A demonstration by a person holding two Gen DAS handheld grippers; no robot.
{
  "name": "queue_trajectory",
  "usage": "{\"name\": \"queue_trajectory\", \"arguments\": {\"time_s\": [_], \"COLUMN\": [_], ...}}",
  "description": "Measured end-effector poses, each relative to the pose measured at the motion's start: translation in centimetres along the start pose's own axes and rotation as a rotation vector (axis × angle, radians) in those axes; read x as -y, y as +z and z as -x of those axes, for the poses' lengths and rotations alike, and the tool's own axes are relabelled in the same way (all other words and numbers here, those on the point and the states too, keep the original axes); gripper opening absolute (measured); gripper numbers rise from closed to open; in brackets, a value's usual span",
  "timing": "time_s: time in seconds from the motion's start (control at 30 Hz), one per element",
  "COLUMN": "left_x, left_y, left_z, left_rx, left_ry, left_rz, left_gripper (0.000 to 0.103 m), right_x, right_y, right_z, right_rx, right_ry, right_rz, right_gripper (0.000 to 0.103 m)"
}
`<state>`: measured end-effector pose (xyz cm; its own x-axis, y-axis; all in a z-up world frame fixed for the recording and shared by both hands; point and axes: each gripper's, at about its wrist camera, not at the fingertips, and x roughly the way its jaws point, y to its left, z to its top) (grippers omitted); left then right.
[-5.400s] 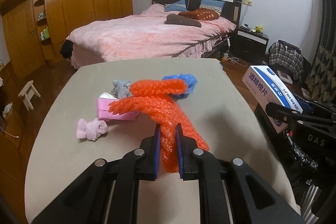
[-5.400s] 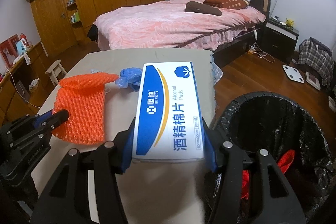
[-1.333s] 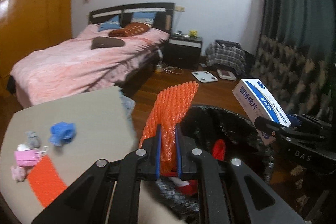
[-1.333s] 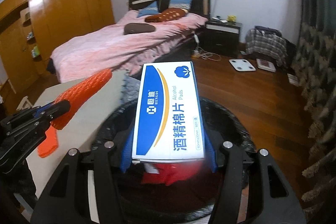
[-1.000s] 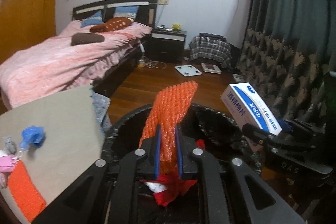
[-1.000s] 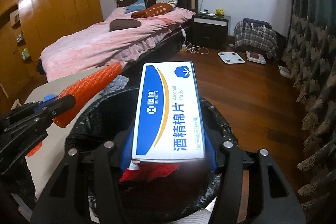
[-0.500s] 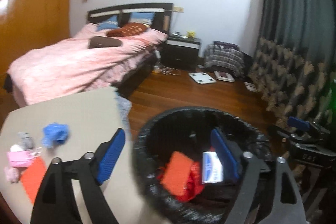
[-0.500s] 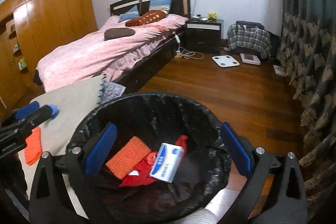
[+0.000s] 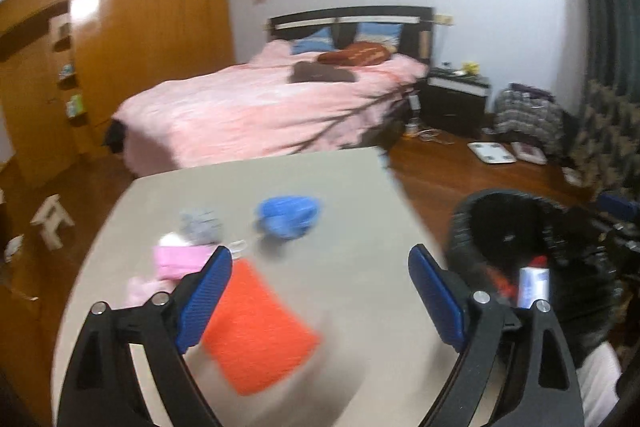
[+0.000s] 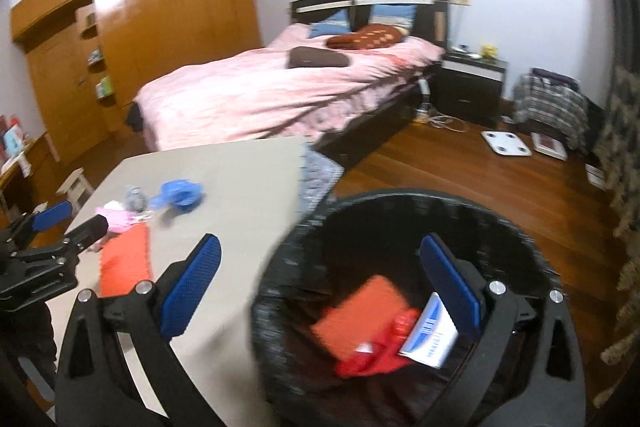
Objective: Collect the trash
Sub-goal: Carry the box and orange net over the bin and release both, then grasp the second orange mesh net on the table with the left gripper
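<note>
My left gripper [image 9: 318,265] hangs over the beige table [image 9: 340,183]. Its jaws are opening, with nothing between them. Under it lies an orange foam net [image 9: 256,331]. Beyond that are a crumpled blue glove [image 9: 288,217], a pink item [image 9: 180,261] and a grey item [image 9: 200,225]. My right gripper [image 10: 320,247] stands open and empty over the near left rim of the black-lined bin [image 10: 520,227]. Inside the bin lie another orange net [image 10: 360,315], a blue-and-white alcohol pad box [image 10: 432,339] and red trash [image 10: 372,363].
The bin stands on the wooden floor off the table's right edge. A pink bed [image 9: 260,107] lies behind the table, with a black nightstand [image 9: 456,99] beside it. A small white stool [image 9: 50,221] stands at the left, and a white scale [image 10: 506,143] lies on the floor.
The left gripper let go of its orange net and the right let go of the box; both now lie in the bin. Both grippers opened wide and swung left toward the table.
</note>
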<state>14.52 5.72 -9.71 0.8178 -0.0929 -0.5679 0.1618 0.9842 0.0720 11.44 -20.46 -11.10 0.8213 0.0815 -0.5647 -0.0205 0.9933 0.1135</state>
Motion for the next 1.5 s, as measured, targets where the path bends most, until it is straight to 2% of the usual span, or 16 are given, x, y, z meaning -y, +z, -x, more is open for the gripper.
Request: {"name": "queue_trajectory", "arguments": {"time_s": [0.27,0.33,0.53,0.77,0.93,0.97,1.03,1.07,1.17,1.2,1.23,1.33,1.5], "left_x": [-6.5,-7.3,-8.8,-9.0,-8.7,-8.7,-8.8,-8.7,-7.8,-7.3,-6.9,-6.0,-6.2], "left_y": [-3.1,-3.7,-5.3,-7.0,-8.1,-8.1,-8.1,-8.2,-8.0,-7.9,-7.7,-7.3,-6.3], "left_z": [-1.9,-2.5,-5.4,-8.0,-9.0,-9.1,-9.3,-9.3,-9.1,-9.0,-9.0,-8.8,-8.0], "left_rx": [-0.064,-0.077,-0.155,-0.217,-0.263,-0.265,-0.271,-0.271,-0.260,-0.256,-0.253,-0.241,-0.208], "left_ry": [0.151,0.162,0.139,0.117,0.079,0.068,0.028,0.017,-0.007,-0.019,-0.022,-0.012,-0.031], "left_rz": [0.082,0.101,0.161,0.190,0.211,0.222,0.254,0.259,0.225,0.211,0.199,0.177,0.207], "left_gripper": [0.088,0.088,0.088,0.086,0.080,0.078,0.066,0.064,0.039,0.025,0.020,0.015,0.014], "right_x": [-6.5,-7.9,-10.3,-11.1,-11.1,-11.1,-11.1,-11.1,-11.1,-11.2,-11.2,-11.2,-10.9], "right_y": [0.3,0.2,-0.3,-0.8,-0.9,-1.0,-1.1,-1.2,-1.4,-1.5,-1.5,-1.4,-0.8], "right_z": [-4.1,-5.6,-8.8,-11.4,-12.3,-12.5,-12.7,-12.8,-13.0,-13.0,-13.0,-12.8,-12.4], "right_rx": [-0.016,-0.032,-0.070,-0.099,-0.111,-0.113,-0.117,-0.120,-0.126,-0.129,-0.130,-0.125,-0.106], "right_ry": [0.109,0.131,0.159,0.161,0.160,0.161,0.161,0.161,0.162,0.162,0.162,0.160,0.155], "right_rz": [0.084,0.096,0.107,0.126,0.133,0.133,0.133,0.132,0.130,0.131,0.133,0.137,0.135], "right_gripper": [0.097,0.097,0.097,0.097,0.097,0.097,0.097,0.097,0.097,0.097,0.097,0.097,0.097]}}
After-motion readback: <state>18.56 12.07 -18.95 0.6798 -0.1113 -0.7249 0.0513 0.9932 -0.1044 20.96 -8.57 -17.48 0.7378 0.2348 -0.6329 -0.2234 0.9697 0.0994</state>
